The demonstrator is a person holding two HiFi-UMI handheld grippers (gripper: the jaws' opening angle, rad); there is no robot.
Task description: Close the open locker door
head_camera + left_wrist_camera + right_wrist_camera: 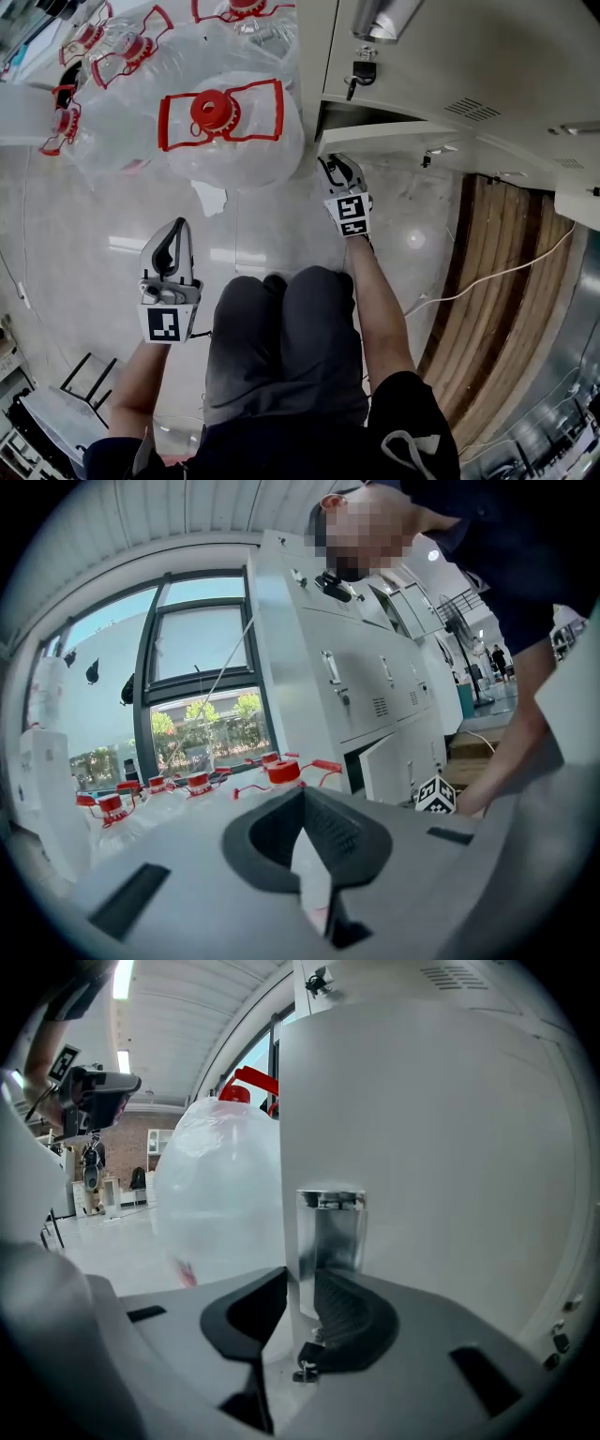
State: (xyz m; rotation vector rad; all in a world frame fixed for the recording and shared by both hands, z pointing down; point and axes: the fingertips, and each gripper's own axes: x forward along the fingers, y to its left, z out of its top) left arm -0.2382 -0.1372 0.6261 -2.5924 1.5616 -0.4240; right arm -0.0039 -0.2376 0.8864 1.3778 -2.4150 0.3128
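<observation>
The pale locker door stands ajar from the locker bank at the top right of the head view. My right gripper is at its free edge. In the right gripper view the door fills the right side, and the gripper straddles its edge: one finger lies against the outer side, the other against the metal pull. The jaws are shut on the door. My left gripper hangs over the floor at the left, away from the door, shut with nothing in it.
Several large clear water bottles with red caps stand just left of the door, close to my right gripper. Keys hang from a lock above. A wooden pallet and a white cable lie on the floor at right.
</observation>
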